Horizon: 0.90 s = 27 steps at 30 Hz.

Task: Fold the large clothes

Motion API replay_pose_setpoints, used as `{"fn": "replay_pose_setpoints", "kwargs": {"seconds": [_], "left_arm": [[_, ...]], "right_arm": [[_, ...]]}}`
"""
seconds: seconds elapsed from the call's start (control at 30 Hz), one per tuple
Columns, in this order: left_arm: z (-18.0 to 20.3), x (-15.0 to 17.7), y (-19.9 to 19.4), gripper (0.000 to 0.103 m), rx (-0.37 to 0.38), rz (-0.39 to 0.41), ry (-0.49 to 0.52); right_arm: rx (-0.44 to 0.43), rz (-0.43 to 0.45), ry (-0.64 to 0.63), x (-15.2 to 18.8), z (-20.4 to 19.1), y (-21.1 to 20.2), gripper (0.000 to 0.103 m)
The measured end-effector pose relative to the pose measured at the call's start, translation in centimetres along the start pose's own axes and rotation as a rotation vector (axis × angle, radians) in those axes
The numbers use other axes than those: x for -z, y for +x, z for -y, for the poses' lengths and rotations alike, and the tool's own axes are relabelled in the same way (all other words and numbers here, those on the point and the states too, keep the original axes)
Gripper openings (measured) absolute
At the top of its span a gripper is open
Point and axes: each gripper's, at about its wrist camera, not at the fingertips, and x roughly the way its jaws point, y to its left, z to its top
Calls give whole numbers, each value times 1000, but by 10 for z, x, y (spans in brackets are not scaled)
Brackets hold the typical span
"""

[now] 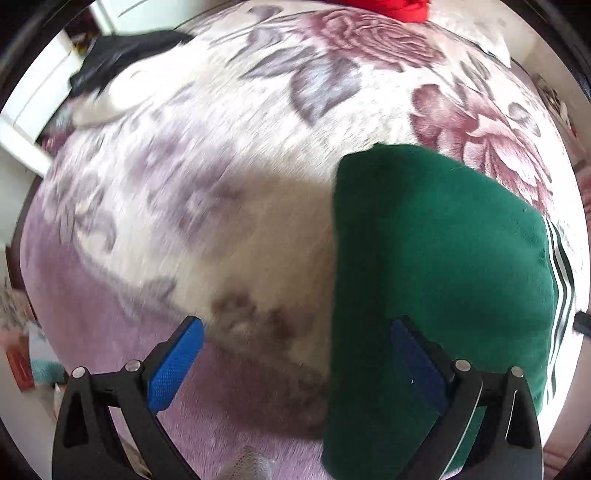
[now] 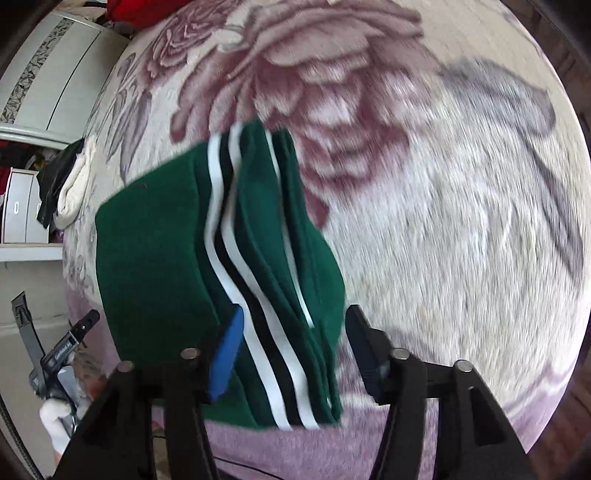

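Note:
A dark green garment [image 1: 436,266] with white and black side stripes lies folded into a compact stack on the flowered bed blanket [image 1: 229,155]. My left gripper [image 1: 295,354] is open above the garment's left edge; its right finger is over the green cloth and its left finger over the blanket. In the right wrist view the garment [image 2: 155,266] shows its striped edge [image 2: 236,258]. My right gripper [image 2: 295,343] is open with the striped edge between its jaws, not clamped. The left gripper [image 2: 74,332] shows at the lower left there.
A black and white pile of clothes [image 1: 110,74] lies at the bed's far left corner and also shows in the right wrist view [image 2: 62,181]. Something red [image 1: 388,9] lies at the far edge. A white wardrobe [image 2: 48,70] and shelves stand beside the bed.

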Motion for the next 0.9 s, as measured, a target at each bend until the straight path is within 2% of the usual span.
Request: {"fn": "replay_pose_setpoints", "kwargs": {"seconds": [0.2, 0.4, 0.43, 0.47, 0.53, 0.63, 0.7, 0.77, 0.9], "left_arm": [[28, -11, 11, 103, 18, 2, 53], [40, -13, 13, 103, 29, 0, 67], [41, -13, 14, 103, 26, -1, 69], [42, -13, 14, 103, 24, -1, 72], [43, -14, 16, 103, 24, -2, 75], [42, -14, 17, 103, 37, -8, 74], [43, -14, 17, 103, 41, -10, 79], [44, -15, 15, 103, 28, -7, 85], [30, -29, 11, 103, 18, 17, 61]], "right_arm": [[-15, 76, -21, -40, -30, 13, 60], [-15, 16, -24, -60, -46, 52, 58], [-4, 22, -29, -61, -47, 53, 40], [-5, 29, -30, -62, -48, 56, 29], [20, 29, -41, -62, -54, 56, 15], [45, 68, -6, -61, -53, 43, 7], [56, 100, 66, -62, -37, 35, 7], [55, 66, 106, -61, -26, 46, 7], [30, 32, 43, -66, -34, 50, 9]]}}
